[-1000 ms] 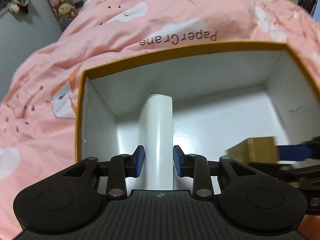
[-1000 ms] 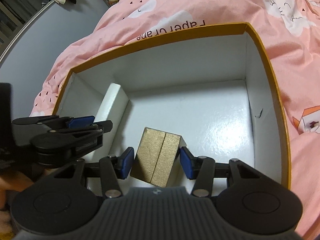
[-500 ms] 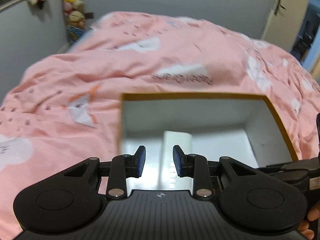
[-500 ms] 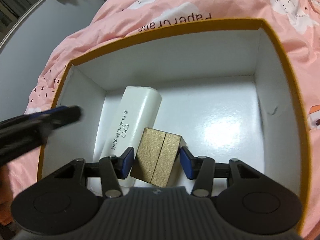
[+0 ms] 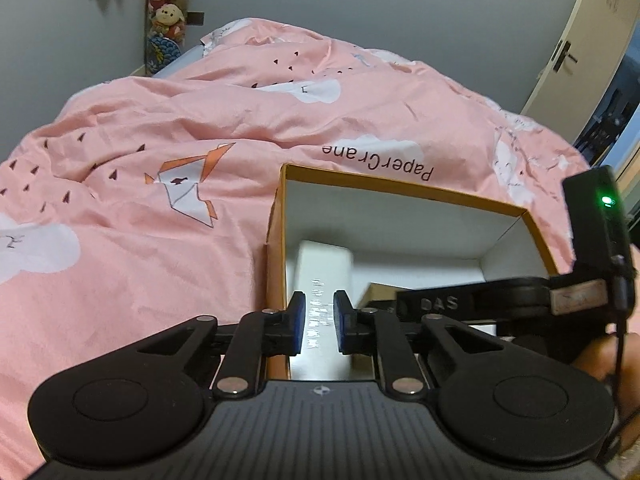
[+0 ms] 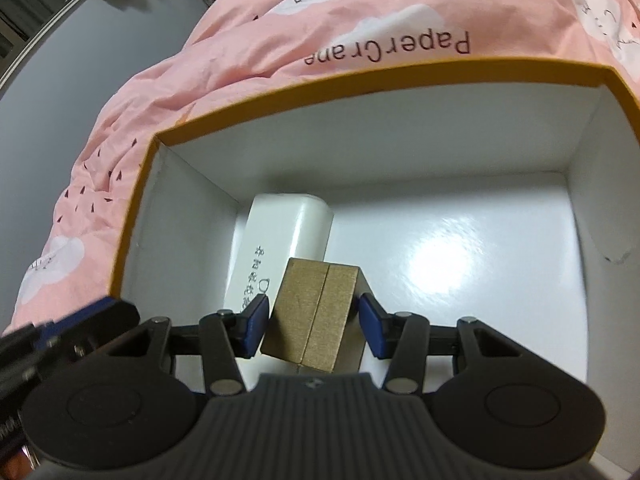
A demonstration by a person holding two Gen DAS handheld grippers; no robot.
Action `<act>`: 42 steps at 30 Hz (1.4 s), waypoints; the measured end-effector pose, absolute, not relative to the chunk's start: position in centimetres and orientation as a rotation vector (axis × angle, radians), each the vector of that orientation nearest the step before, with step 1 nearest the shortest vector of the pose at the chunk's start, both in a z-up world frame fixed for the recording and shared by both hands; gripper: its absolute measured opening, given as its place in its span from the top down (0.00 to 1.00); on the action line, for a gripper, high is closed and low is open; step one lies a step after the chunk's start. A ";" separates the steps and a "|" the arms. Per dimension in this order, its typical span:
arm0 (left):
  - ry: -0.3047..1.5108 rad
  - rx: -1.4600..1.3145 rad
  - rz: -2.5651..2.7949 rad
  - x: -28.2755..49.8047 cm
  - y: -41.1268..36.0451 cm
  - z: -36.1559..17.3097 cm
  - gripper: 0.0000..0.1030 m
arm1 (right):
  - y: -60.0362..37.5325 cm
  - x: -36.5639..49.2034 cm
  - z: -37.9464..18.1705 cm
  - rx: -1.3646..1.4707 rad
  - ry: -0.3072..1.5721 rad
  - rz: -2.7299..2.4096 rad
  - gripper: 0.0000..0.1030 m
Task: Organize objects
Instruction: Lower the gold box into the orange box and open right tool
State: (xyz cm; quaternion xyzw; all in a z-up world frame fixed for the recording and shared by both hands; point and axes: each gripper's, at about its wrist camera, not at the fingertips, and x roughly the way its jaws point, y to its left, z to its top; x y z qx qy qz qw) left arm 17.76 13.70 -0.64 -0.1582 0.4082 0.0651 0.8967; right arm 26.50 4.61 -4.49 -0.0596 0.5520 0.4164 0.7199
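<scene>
An open orange box (image 6: pixel 400 76) with a white inside lies on the pink bedspread. A long white case (image 6: pixel 282 248) with printed text lies flat in its left half; it also shows in the left wrist view (image 5: pixel 322 276). My left gripper (image 5: pixel 319 322) is open and empty, raised above the near left corner of the box (image 5: pixel 400 190). My right gripper (image 6: pixel 314 324) is inside the box, its pads on both sides of a gold box (image 6: pixel 314 322) that rests tilted beside the white case. A corner of the gold box (image 5: pixel 378 294) shows in the left wrist view.
The pink duvet (image 5: pixel 160 160) with "PaperCrane" print surrounds the box. Plush toys (image 5: pixel 166 8) hang on the grey wall at the back left. A door (image 5: pixel 592 40) stands at the right. The right gripper's body (image 5: pixel 520 300) crosses the box's right half.
My left gripper has let go of the white case, which now lies flat in the box, and has pulled up and back. My right gripper has lowered the gold box deeper into the box.
</scene>
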 end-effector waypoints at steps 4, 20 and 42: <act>0.838 -0.356 0.115 17.7 14.3 -1.0 0.90 | 6.0 26.3 -4.5 -0.129 1.210 0.945 0.50; 0.828 -0.388 0.080 17.1 14.3 -1.3 0.91 | 4.0 25.9 -3.4 -0.392 1.222 1.075 0.52; 0.839 -0.388 0.091 16.5 14.0 -1.6 0.91 | 6.5 27.0 -2.2 -0.619 1.312 1.398 0.54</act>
